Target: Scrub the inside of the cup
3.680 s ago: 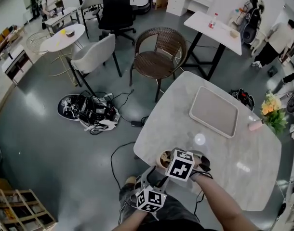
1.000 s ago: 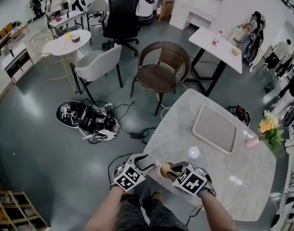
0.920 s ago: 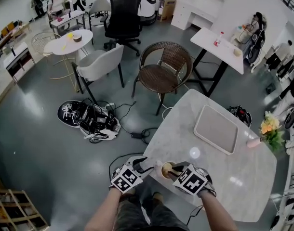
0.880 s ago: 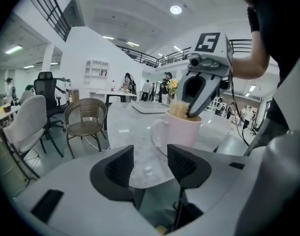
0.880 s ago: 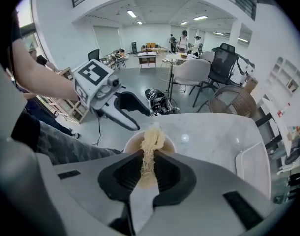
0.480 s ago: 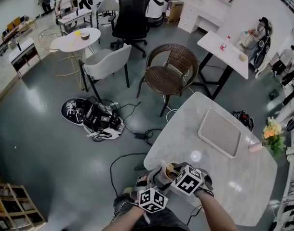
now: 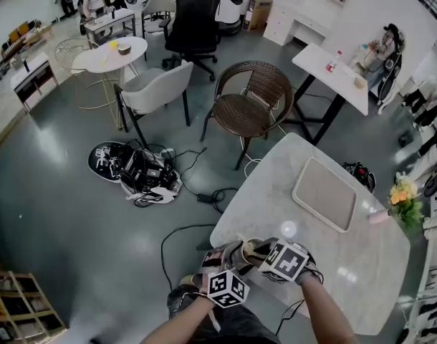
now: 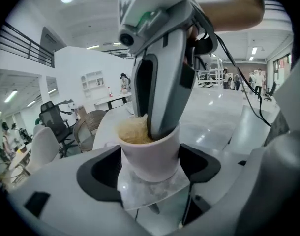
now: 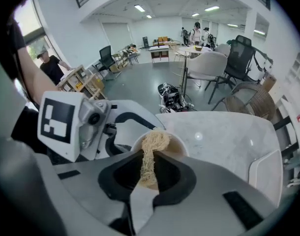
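We feared the scrubber [image 9: 151, 154] pinched in our right claw [image 9: 147, 175] would tip the cup [image 8: 151, 154] off the table [image 7: 354, 264], our just-opened left claw [image 8: 150, 170] merely straddling it.

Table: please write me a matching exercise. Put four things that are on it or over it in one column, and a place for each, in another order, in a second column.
Things
1. cup
2. scrubber
3. tray
4. flowers

Places
a. flat on the far part of the table
b. by the table's right edge in the head view
c. at the table's near edge
d. clamped in the right gripper, reaching into the cup

Pairs: 1-c, 2-d, 3-a, 4-b
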